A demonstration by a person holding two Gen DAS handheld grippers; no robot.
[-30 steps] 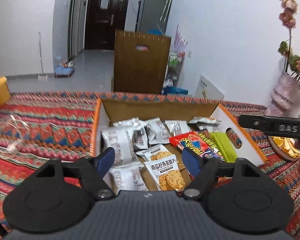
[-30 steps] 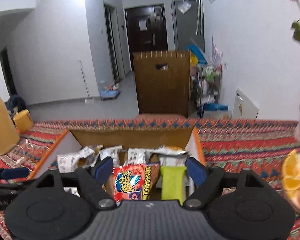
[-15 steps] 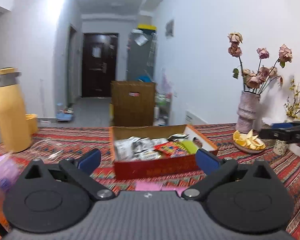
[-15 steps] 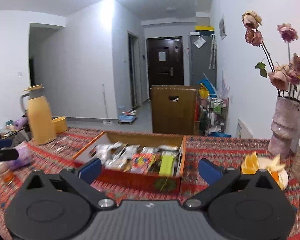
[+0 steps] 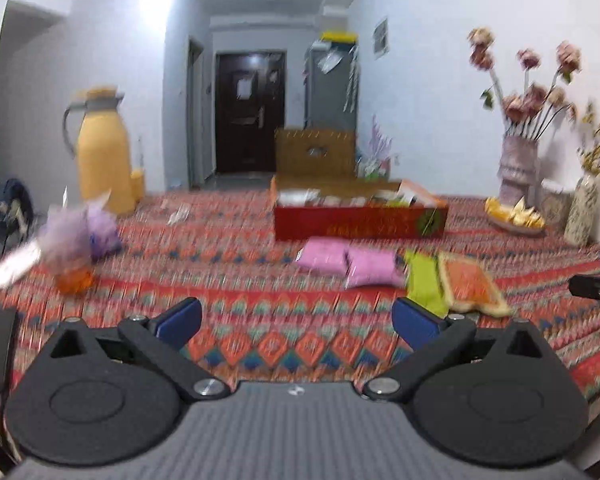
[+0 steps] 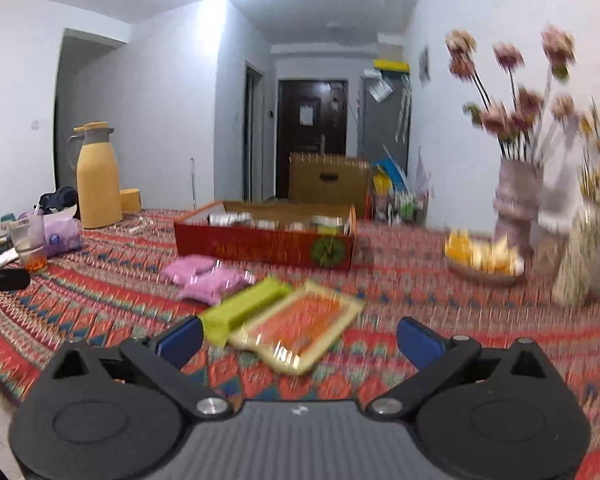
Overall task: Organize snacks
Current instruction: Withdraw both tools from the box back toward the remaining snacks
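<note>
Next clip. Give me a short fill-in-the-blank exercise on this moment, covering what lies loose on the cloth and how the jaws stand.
1. Two ____ packets lie on the cloth in front of the red box.
2. Beside the orange packet lies a ____ one.
3. The jaws of the left gripper and the right gripper stand ____, nothing between them.
4. The yellow jug stands ____.

Missing words: pink; green; open; upright

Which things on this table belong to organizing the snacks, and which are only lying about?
For the job:
- red snack box, already holding packets
- two pink packets
- green packet
- orange packet
- left gripper and right gripper, both open and empty

Lying about:
- yellow thermos
- vase of dried flowers
- fruit plate
- purple bag
- cup
</note>
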